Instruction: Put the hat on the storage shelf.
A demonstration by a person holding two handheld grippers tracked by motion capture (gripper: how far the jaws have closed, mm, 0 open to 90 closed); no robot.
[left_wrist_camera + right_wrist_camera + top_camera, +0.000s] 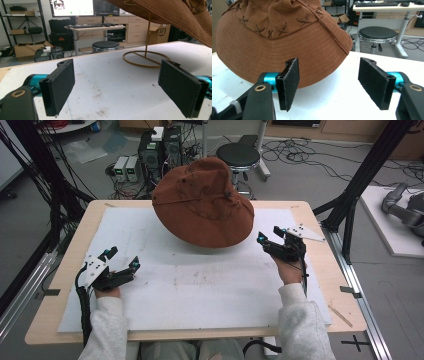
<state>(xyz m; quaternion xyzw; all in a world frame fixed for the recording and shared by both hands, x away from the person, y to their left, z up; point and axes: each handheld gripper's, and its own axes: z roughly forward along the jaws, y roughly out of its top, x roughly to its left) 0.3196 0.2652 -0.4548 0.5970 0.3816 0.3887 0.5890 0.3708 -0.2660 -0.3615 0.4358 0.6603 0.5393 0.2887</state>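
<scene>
Brown hat [204,202] on stand, right gripper [273,236] spread, empty, left gripper [122,259] spread, empty

**Black grippers, pale grey sleeves**

The person wears a light grey fleecy top, its ribbed cuffs snug at both wrists. Each hand carries a black two-jaw gripper: the left gripper [120,259] bears a pale grey three-cornered plate dotted with small dark marks, and so does the right gripper [274,234]. Teal collars sit behind flat, black, felt-like pads [291,83], with brass-ringed screw holes in the black arms. A black cable trails back from each gripper along the sleeve.
</scene>
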